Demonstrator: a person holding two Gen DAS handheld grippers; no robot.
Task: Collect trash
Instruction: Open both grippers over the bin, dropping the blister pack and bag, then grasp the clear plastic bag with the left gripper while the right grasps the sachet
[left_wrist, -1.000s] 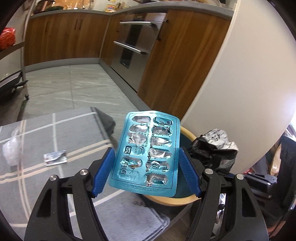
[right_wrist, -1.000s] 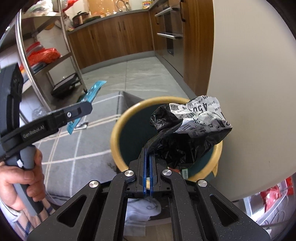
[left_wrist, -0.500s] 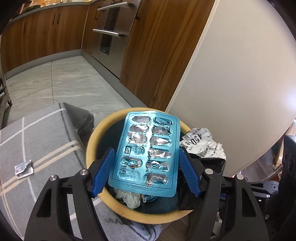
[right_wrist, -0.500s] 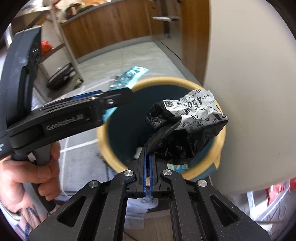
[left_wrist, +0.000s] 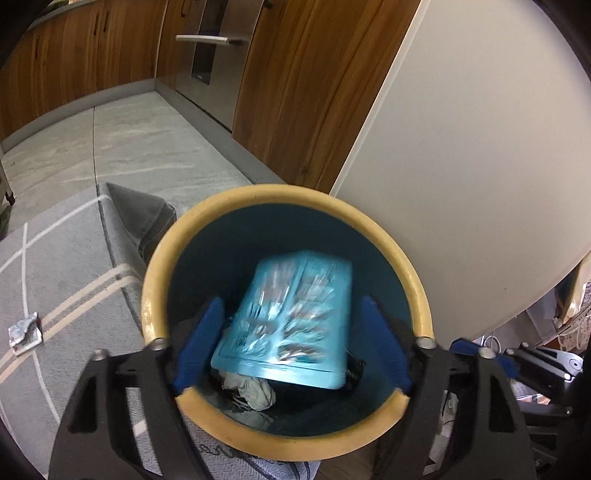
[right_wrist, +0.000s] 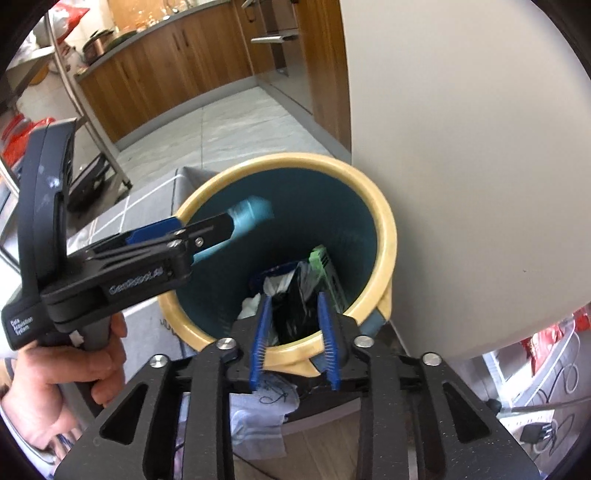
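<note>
Over the round bin with the yellow rim and dark teal inside (left_wrist: 417, 291), both claws are letting go. The left gripper (left_wrist: 291, 345) has its blue pads spread and opening; the flat turquoise plastic-and-foil blister pack of emptied pill pockets (left_wrist: 288, 325) sits between them, blurred, touching neither pad as far as we can tell, so we judge it is dropping into the bin. The right gripper (right_wrist: 293, 334) is also parting, and the crumpled black plastic bag with white printed label (right_wrist: 291, 306) lies just past its pads among other scraps, a green carton edge (right_wrist: 325, 266) beside it.

Handling notes: we judge the blister pack very light, thin, springy and slick on its faces; it wants holding across its long edges. The bag looks soft and weightless; any pinched fold will do.

One small crumpled silver foil wrapper (left_wrist: 26, 332) lies on the grey rug with pale stripes (left_wrist: 66, 280), well apart from the bin. We judge it flimsy, low-lying, best nipped by a raised corner.
</note>
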